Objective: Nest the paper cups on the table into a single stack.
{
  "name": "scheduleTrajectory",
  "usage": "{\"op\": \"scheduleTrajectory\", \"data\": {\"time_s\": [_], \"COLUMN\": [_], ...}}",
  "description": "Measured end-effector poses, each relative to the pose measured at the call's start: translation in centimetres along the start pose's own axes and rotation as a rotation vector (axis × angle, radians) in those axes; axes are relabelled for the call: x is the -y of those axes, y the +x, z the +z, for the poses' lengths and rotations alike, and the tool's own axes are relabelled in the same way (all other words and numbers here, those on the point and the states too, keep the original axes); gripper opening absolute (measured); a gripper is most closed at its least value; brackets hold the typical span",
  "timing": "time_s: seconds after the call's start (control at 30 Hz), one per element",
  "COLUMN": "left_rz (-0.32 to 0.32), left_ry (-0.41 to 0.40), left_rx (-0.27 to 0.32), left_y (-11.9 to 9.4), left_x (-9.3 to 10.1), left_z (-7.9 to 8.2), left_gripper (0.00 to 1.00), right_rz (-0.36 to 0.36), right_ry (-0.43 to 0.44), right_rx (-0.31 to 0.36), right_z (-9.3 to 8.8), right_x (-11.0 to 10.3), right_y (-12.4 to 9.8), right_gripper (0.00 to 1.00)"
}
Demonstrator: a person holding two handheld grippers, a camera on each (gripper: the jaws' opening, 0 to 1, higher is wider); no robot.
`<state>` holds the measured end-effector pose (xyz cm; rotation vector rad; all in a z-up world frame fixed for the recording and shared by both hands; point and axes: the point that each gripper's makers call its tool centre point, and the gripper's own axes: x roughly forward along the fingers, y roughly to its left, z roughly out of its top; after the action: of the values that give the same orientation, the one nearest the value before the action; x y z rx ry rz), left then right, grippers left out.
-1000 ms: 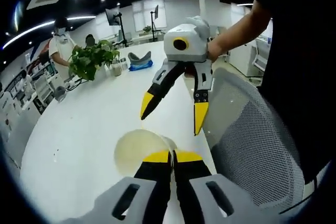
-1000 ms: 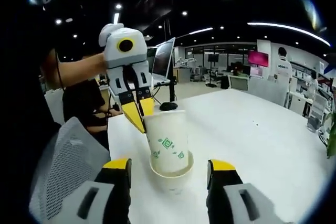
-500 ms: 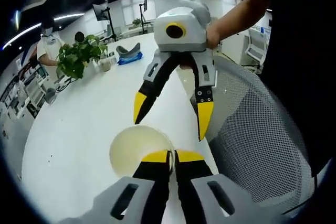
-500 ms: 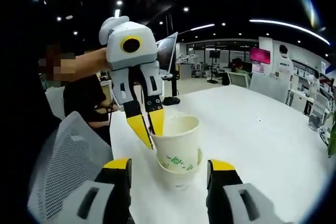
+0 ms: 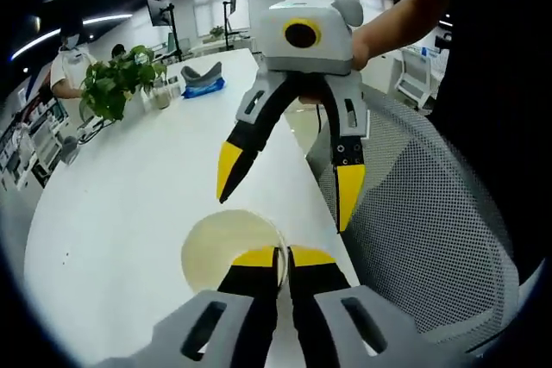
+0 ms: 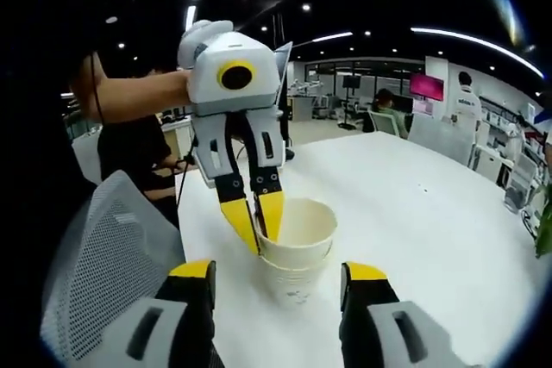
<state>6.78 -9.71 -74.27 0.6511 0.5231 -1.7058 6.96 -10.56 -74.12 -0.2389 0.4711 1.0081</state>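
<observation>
A white paper cup (image 6: 299,223) sits nested in a second cup (image 6: 293,275) on the white table (image 6: 423,204). My left gripper (image 6: 260,216) is shut on the near rim of the upper cup, one jaw inside and one outside. In the left gripper view I look down into that cup (image 5: 226,246), with my left gripper (image 5: 283,256) shut on its rim. My right gripper (image 5: 289,183) hangs open just beyond the cup, touching nothing. In its own view, my right gripper (image 6: 278,271) stands open in front of the stack.
A grey mesh office chair (image 5: 423,230) stands against the table's edge, right beside the cups, also seen as the chair (image 6: 90,256). A potted plant (image 5: 116,85) and a blue-grey object (image 5: 204,84) sit at the table's far end. People stand in the background.
The cup held by my left gripper has tipped upright and sunk down into the lower cup. My right gripper stayed open and drew back slightly.
</observation>
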Motion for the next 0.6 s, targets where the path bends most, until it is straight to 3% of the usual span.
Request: {"op": "scheduleTrajectory", "data": {"time_s": [0.13, 0.33, 0.6], "left_rz": [-0.03, -0.057, -0.062], "left_ry": [0.01, 0.015, 0.034], "left_rx": [-0.029, -0.022, -0.036], "left_y": [0.6, 1.1, 1.6], "left_x": [0.3, 0.4, 0.3], "left_z": [-0.7, -1.0, -1.3], "left_gripper": [0.02, 0.02, 0.03], "right_rz": [-0.003, -0.007, -0.01], "right_ry": [0.002, 0.008, 0.003], "right_rx": [-0.005, -0.006, -0.014], "right_z": [-0.2, -0.3, -0.5], "right_x": [-0.1, -0.2, -0.1], "right_y": [0.0, 0.0, 0.0], "right_gripper": [0.58, 0.58, 0.58]}}
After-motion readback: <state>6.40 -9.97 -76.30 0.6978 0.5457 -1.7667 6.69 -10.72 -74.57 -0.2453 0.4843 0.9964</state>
